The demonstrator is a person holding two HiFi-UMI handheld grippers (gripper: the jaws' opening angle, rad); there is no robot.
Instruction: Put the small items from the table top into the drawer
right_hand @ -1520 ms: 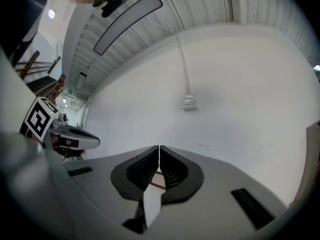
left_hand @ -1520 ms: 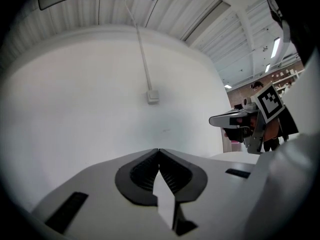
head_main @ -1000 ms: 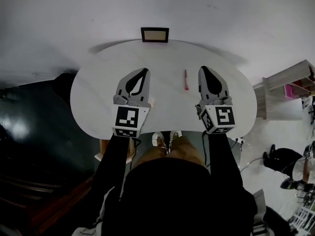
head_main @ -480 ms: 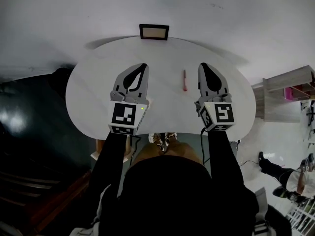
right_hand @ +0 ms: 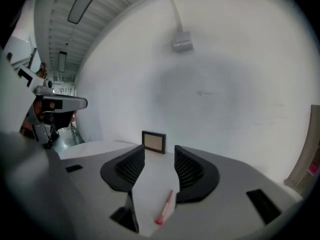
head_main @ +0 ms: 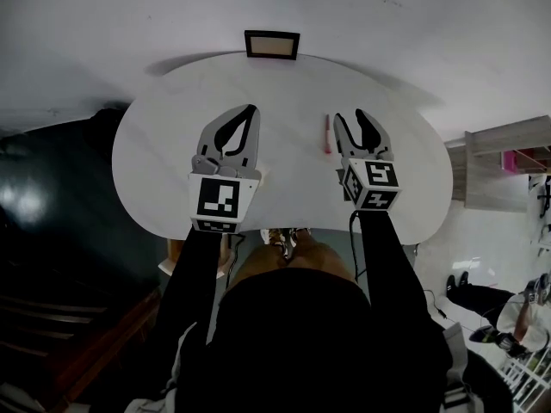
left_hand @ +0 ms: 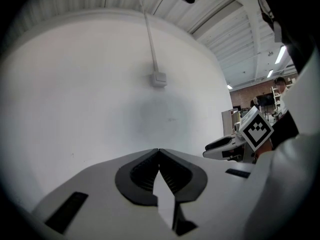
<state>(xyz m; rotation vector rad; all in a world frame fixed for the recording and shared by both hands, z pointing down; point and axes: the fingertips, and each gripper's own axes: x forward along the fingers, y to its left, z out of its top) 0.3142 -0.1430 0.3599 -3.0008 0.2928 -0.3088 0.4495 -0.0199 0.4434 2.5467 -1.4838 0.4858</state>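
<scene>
Pink pen [head_main: 327, 133] lies on the white tabletop [head_main: 164, 170] at centre frame in the head view, just left of the right gripper [head_main: 354, 119]. The left gripper [head_main: 253, 110] sits left of centre. In the left gripper view, its jaws are together and empty. In the right gripper view, the jaws stand apart, having just been opening, and pinch nothing. The pen [right_hand: 164, 207] shows through their gap at lower centre, with a picture frame [right_hand: 153, 142] beyond.

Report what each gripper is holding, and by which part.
Nothing is held. The left gripper is shut and empty. The right gripper has just been opening its jaws, with nothing pressed between them; the pink pen lies untouched on the table.
</scene>
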